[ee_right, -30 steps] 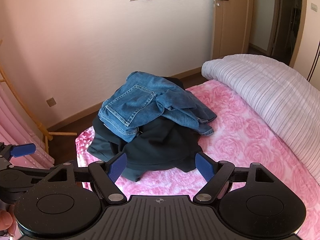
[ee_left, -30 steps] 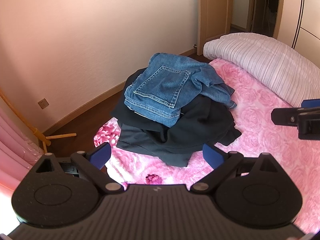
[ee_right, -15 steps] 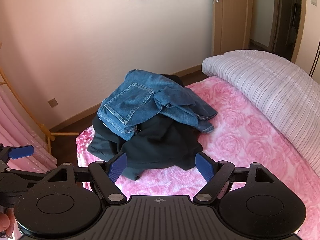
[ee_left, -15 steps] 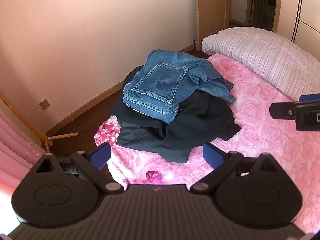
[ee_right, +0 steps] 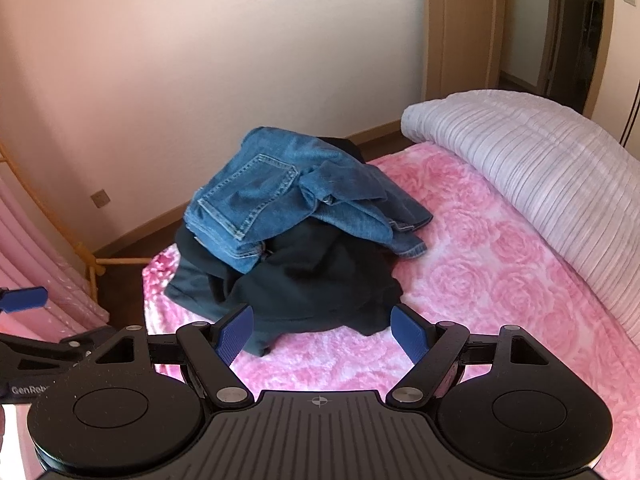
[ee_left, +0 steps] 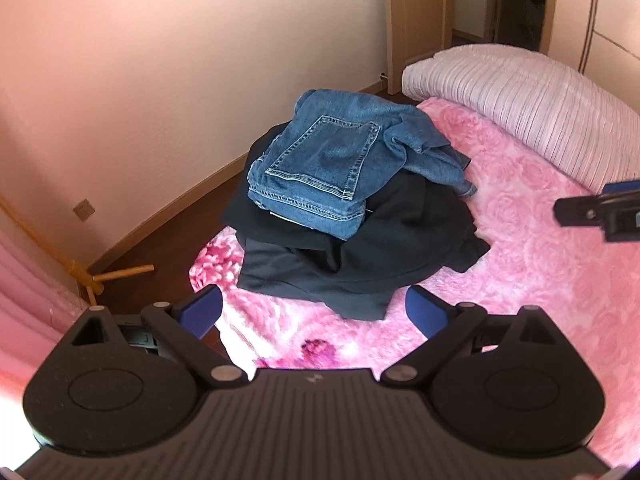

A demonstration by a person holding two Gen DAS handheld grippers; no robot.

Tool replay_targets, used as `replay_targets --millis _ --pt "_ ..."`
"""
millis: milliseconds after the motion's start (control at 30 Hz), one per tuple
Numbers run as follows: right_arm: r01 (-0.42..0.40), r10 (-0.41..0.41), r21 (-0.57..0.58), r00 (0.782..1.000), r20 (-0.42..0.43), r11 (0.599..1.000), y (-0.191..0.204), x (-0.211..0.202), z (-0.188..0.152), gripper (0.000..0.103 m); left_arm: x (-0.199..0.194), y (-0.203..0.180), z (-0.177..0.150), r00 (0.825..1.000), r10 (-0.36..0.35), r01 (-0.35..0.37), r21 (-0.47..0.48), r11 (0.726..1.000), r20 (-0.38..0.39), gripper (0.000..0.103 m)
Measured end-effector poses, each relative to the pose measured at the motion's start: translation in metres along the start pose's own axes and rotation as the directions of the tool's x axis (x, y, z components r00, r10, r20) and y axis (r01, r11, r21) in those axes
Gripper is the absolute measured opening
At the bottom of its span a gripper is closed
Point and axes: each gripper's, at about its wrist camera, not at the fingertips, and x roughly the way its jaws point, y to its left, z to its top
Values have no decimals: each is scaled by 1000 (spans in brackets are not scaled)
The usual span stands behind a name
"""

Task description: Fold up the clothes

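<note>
1. A pink rose-patterned bedspread (ee_right: 480,264) is seen covering the bed, bordered by a rolled striped quilt (ee_right: 540,168) along its far right side.
2. Dark garments (ee_left: 380,248) are heaped near the bed's corner, beside the wall.
3. Blue jeans (ee_left: 332,168) are crumpled on top of that heap.
4. The left gripper (ee_left: 312,314) is held spread and empty short of the heap.
5. The right gripper (ee_right: 322,330) is likewise parted, nothing grasped.
6. A wooden rack foot (ee_left: 120,274) is seen on the floor, left.
</note>
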Motion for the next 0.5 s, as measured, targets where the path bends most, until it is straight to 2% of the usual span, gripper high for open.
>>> replay_targets --millis 167,233,300,400,500 --pt "26 -26 -36 1000 -4 999 -3 28 14 79 51 9 17 999 -38 35 135 990 20 97" --pt "41 -42 -83 999 -8 996 -1 44 21 79 77 10 26 997 -63 53 228 972 39 97" --pt "63 -65 -153 998 -11 986 4 63 30 79 102 9 34 994 -91 63 332 941 67 97" --pt "107 -112 -295 994 1 950 12 97 43 79 141 8 39 983 -144 66 508 859 117 97" --pt "148 -167 -444 986 -4 884 17 141 54 79 183 5 36 968 -205 52 683 729 145 95"
